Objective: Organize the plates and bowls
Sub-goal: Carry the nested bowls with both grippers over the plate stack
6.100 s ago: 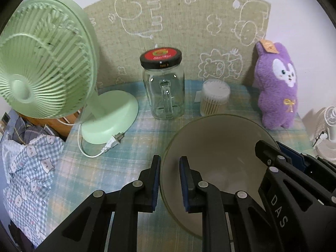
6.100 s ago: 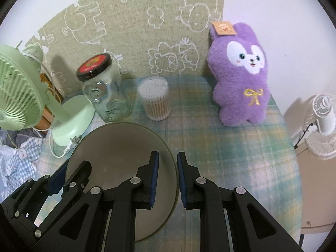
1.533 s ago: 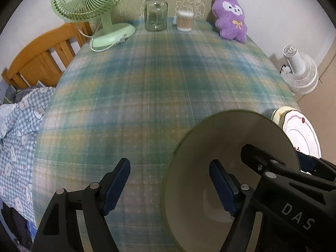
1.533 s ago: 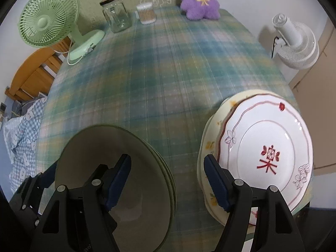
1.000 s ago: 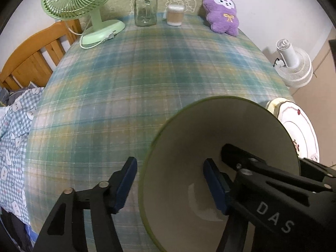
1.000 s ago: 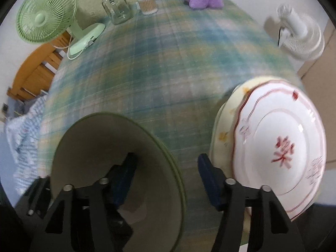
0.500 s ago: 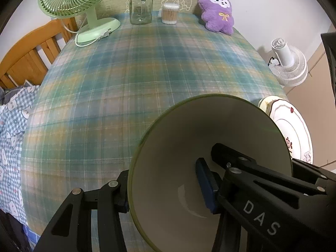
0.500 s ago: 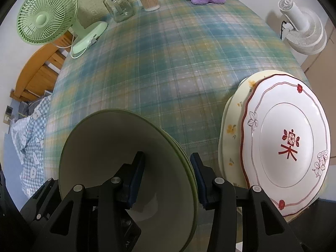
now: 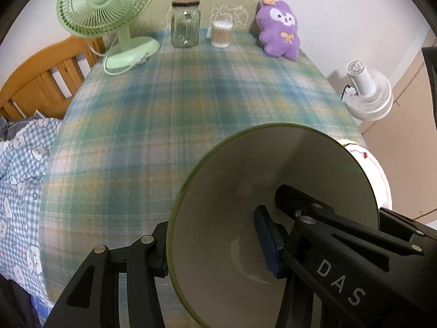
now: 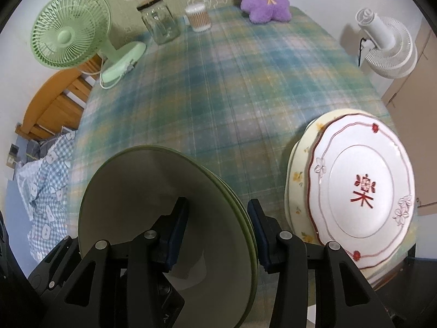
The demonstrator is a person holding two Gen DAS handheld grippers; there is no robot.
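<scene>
Gripping the stack of green bowls (image 9: 273, 205) from opposite sides, both grippers are clamped on its rim wall. On the left gripper (image 9: 215, 248), one finger sits outside the bowl wall at the lower left and the blue-padded finger (image 9: 266, 243) sits inside the top bowl; its jaws have just been closing, with the bowl wall between them, and they now stand partly apart, pressed on that wall. The right gripper (image 10: 218, 229) holds the other side of the stack the same way: one padded finger inside the top bowl, the other outside against the nested rims, which show as two or three green edges. Its jaws have likewise just been closing, with the rims between them, and are stopped at a moderate width on the stack. In the left wrist view the right gripper's black body, lettered "DAS", reaches into the bowl from the lower right. The bowl stack fills the lower centre of both views, tilted toward the cameras, above the near part of the plaid tablecloth (image 10: 232, 87); whether it touches the cloth cannot be told. Just beside the right gripper, toward the table's right edge, lies a stack of plates (image 10: 363, 183), a white plate with red markings on top of a cream floral one, apart from the bowls.
</scene>
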